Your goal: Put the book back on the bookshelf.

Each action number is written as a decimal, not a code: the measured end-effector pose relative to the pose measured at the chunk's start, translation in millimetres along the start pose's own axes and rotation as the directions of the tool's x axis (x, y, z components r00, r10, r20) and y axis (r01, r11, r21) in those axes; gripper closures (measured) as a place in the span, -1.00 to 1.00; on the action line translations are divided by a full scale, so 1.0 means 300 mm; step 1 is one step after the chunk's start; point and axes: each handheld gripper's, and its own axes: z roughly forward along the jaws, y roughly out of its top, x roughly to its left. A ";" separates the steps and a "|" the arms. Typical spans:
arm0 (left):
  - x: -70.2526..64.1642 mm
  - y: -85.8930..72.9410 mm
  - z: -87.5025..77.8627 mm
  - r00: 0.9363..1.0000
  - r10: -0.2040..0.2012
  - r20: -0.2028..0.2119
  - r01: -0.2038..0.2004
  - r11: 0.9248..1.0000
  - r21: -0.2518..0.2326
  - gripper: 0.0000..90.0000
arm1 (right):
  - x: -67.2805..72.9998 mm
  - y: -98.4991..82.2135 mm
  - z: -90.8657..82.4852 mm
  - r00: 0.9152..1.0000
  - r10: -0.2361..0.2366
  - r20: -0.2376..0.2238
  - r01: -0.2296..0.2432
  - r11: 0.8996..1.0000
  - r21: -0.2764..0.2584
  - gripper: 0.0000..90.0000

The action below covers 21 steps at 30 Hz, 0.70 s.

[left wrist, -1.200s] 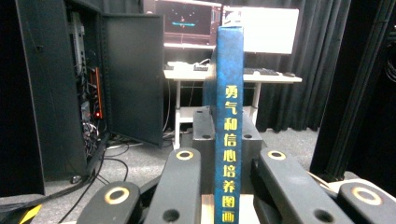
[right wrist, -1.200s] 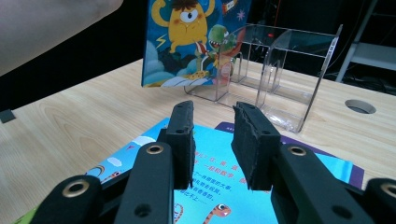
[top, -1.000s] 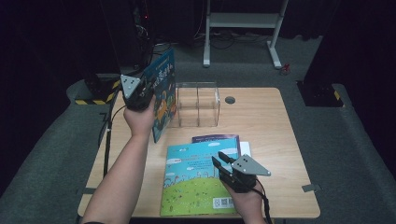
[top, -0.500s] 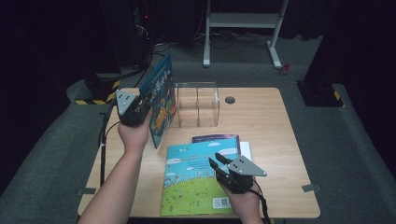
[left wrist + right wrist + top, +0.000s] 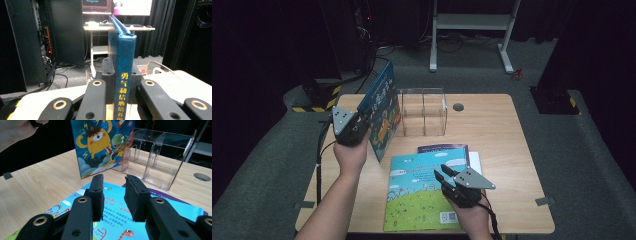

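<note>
A: Wooden tabletop (image 5: 497, 130), pale and smooth, is sitting in a dark room. Nearest us, we're hovering the right gripper (image 5: 443, 176) with its jaws apart and nothing between them, over the glossy green-and-blue picture book (image 5: 424, 192) lying flat on the purple book (image 5: 447, 148).

B: Left side?

A: We're clamping the left gripper (image 5: 363, 121) on the spine of the blue hardcover (image 5: 382, 112), holding it upright and tilted, just left of the clear plastic divider rack (image 5: 423, 111).

B: Risks?

A: We're guessing the slick, thin cover is going to pivot in that narrow grip. Its corner could be catching the rigid rack wall and shoving the light rack backward.
</note>
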 end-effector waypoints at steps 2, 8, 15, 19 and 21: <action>0.003 -0.002 -0.006 1.000 -0.004 0.001 0.004 1.000 0.003 0.80 | 0.001 0.000 0.000 1.000 0.001 0.000 -0.001 1.000 0.000 0.51; 0.012 -0.003 -0.017 1.000 0.003 0.007 -0.003 1.000 0.020 0.77 | 0.001 0.001 0.000 1.000 -0.002 0.000 0.002 1.000 -0.002 0.50; 0.022 0.002 -0.010 1.000 0.002 0.026 -0.003 0.999 0.048 0.65 | 0.003 0.000 0.001 1.000 0.000 -0.002 0.000 1.000 0.001 0.50; 0.021 0.013 -0.005 0.999 0.009 0.031 -0.011 0.999 0.053 0.63 | 0.003 0.000 0.002 1.000 -0.001 -0.003 0.001 1.000 0.002 0.50; 0.021 0.021 -0.001 0.999 0.013 0.034 -0.015 0.998 0.056 0.63 | 0.002 -0.001 0.003 1.000 -0.004 -0.003 0.004 1.000 0.001 0.50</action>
